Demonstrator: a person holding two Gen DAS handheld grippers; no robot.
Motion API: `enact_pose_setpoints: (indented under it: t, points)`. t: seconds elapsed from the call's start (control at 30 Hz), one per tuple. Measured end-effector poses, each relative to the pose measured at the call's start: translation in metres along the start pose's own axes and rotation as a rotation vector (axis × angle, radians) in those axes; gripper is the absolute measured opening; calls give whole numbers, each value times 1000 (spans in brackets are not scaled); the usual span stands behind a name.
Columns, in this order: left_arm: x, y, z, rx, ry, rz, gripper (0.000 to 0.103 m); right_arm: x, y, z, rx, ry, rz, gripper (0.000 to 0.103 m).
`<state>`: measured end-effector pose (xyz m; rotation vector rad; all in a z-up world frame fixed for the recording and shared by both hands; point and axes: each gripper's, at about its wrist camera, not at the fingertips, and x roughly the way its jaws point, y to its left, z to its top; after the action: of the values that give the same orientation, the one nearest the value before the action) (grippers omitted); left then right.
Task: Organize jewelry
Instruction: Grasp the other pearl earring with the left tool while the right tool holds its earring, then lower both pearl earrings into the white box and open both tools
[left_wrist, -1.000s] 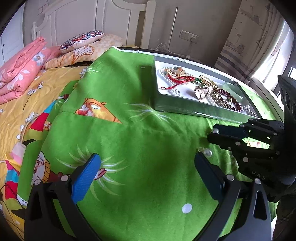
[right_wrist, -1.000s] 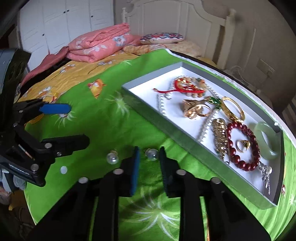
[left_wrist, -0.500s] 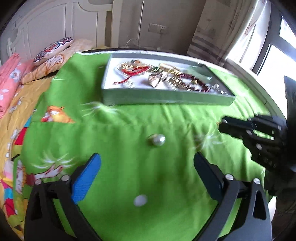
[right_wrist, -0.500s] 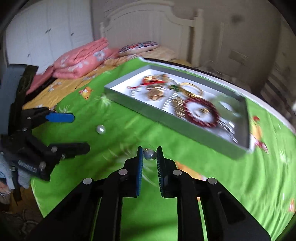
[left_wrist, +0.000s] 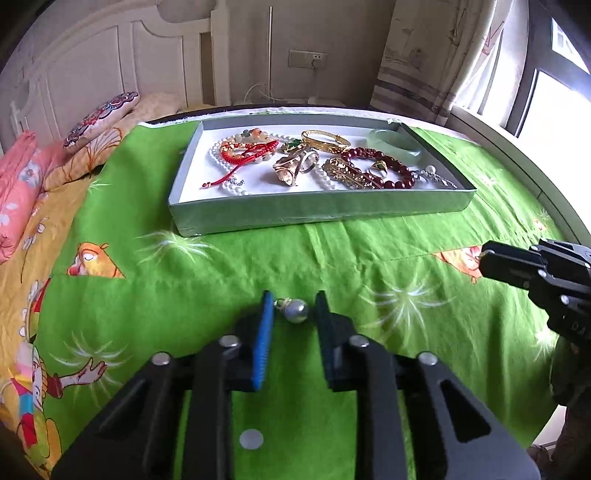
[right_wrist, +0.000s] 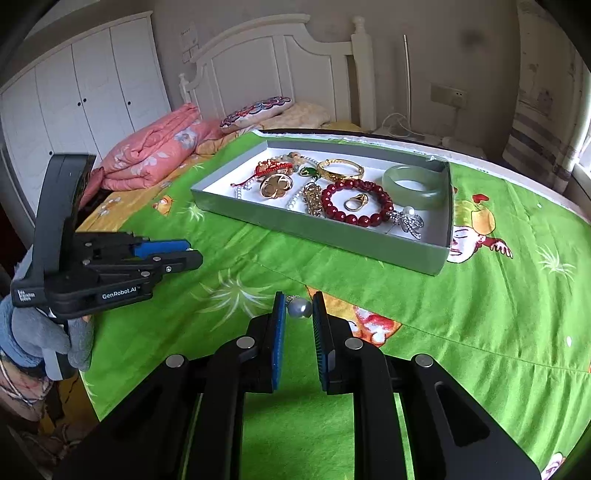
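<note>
A grey tray with a white floor holds several bracelets, rings and a pearl string; it also shows in the right wrist view. My left gripper has narrowed around a pearl earring that lies on the green cloth; a small gap shows on each side. My right gripper is shut on a second pearl earring and holds it above the cloth. The right gripper shows at the right edge of the left wrist view. The left gripper shows at the left in the right wrist view.
A green cartoon cloth covers the table. A bed with pink quilts and a patterned pillow stands to the left. A window and curtain are at the right. A white dot marks the cloth.
My left gripper moved forward to the loose pearl earring and its jaws closed in around it. My right gripper, still shut on its earring, rose and turned toward the tray.
</note>
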<state>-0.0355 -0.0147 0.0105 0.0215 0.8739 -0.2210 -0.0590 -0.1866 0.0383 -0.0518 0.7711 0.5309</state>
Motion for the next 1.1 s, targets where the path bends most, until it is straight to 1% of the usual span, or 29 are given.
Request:
enact_pose_setpoints:
  t: [0.07,0.33,0.57,0.67,0.83,1.1]
  points:
    - [0,2,0,-8,-2,-8,19,-1,-2,-1,9,-5,3,16]
    - [-1,2,-1,-8,-6,1,19,-3,1,0,-1,-18,-13,16]
    - [-4,1,0,-6,-18,24,19,-6,0,-1,5,-30,-23,16]
    - [-6,-3,0,10,-28,30,19,-7,1,0,3,-43,-23,16]
    - [-7,-9,6,28,-39,18,19,-2,3,13,-17,-55,-38,16]
    - [-3,-22,25,50,-65,2,19,2,2,39,-44,-89,-67,16]
